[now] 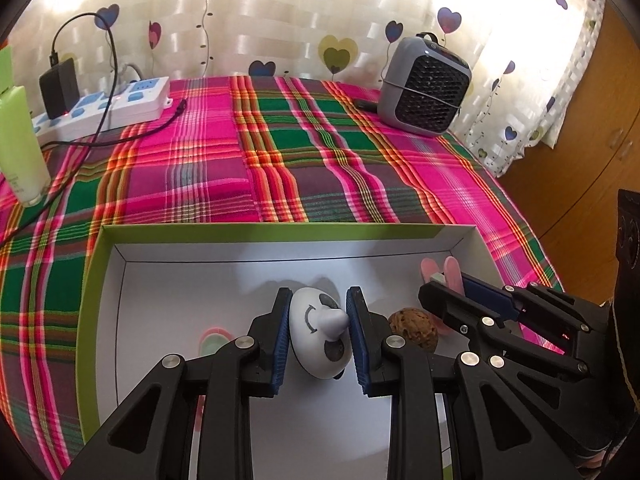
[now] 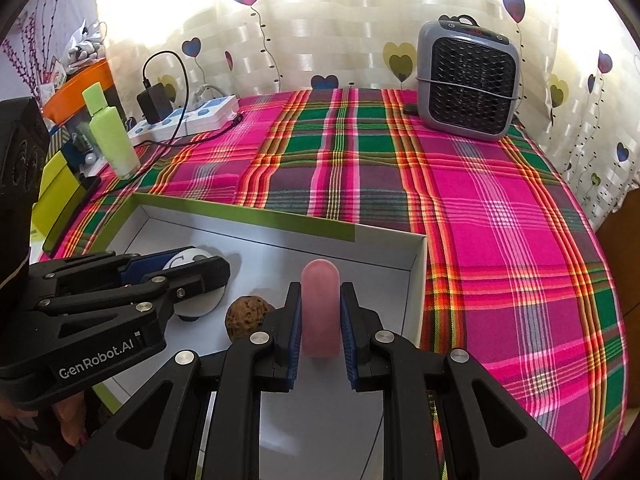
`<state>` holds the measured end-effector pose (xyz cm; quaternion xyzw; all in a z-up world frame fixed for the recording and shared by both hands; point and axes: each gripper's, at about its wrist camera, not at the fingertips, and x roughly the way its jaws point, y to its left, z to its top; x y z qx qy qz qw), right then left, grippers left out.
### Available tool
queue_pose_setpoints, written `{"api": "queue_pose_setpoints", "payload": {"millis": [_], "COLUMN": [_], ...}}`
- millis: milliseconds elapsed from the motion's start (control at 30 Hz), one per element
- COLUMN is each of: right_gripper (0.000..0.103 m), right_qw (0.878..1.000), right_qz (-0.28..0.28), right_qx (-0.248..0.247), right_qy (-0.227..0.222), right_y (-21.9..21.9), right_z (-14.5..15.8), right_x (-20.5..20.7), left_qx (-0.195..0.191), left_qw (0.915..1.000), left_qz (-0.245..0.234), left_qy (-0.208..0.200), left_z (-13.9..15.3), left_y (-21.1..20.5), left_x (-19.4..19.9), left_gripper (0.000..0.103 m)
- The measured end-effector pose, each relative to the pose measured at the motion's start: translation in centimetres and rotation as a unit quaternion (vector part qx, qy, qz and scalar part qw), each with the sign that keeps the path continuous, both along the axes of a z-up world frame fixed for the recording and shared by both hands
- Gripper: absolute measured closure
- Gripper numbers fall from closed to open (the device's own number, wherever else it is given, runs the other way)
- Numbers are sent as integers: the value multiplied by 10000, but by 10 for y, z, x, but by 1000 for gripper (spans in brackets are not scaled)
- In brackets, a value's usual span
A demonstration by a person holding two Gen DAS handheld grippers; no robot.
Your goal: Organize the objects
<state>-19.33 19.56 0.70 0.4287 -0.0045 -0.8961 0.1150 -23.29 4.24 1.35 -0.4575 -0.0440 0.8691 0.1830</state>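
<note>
Plaid-covered tabletop (image 2: 500,216), box (image 1: 256,230) at its near edge. My left claw (image 1: 319,330) pinches the panda toy (image 1: 316,332); right claw (image 2: 320,322) clamps the pink piece (image 2: 321,312), long axis straight ahead, so both just lift out.

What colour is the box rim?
Lime green on the box rim, white inside; clearest in the left wrist view.

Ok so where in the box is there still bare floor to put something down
Bare white floor lies along the far wall of the box and in its far left corner. The near right is crowded: the panda toy in the left gripper, the walnut, and the pink piece in the right gripper by the right wall.
</note>
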Motion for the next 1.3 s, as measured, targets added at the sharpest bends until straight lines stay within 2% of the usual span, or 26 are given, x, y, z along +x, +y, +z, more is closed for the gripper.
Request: {"api": "queue_pose_setpoints", "payload": {"millis": [300, 333, 400, 500, 767, 867, 967, 1067, 1300], "right_gripper": [84, 82, 73, 68, 67, 67, 67, 67, 67], "right_qw": [10000, 10000, 10000, 10000, 9999, 9998, 9996, 9995, 9989], "right_qz": [15, 22, 11, -8, -94, -121, -146, -172, -203], "right_qx": [-53, -58, -30, -29, -46, -88, -132, -148, -197], "right_qy": [-18, -20, 11, 60, 134, 161, 195, 208, 371], "right_y": [-1, -1, -2, -2, 2, 2, 3, 3, 1], "right_z": [0, 0, 1, 4, 9, 12, 15, 17, 27], "right_x": [1, 1, 3, 5, 17, 22, 29, 37, 60], "left_qx": [-41, -31, -9, 25, 86, -2, 78, -52, 63], "left_qw": [10000, 10000, 10000, 10000, 9999, 9998, 9997, 9993, 9987], "left_qz": [-38, -40, -46, -30, 10, 53, 79, 136, 195], "left_qy": [-3, -12, -13, 2, 71, 206, 222, 342, 461], "left_z": [-1, -1, -1, 1, 9, 15, 19, 23, 36], "left_y": [0, 0, 0, -2, -6, -9, -14, -17, -29], "left_x": [-1, -1, 0, 3, 13, 21, 30, 41, 66], "left_gripper": [75, 74, 73, 71, 65, 65, 65, 64, 64]}}
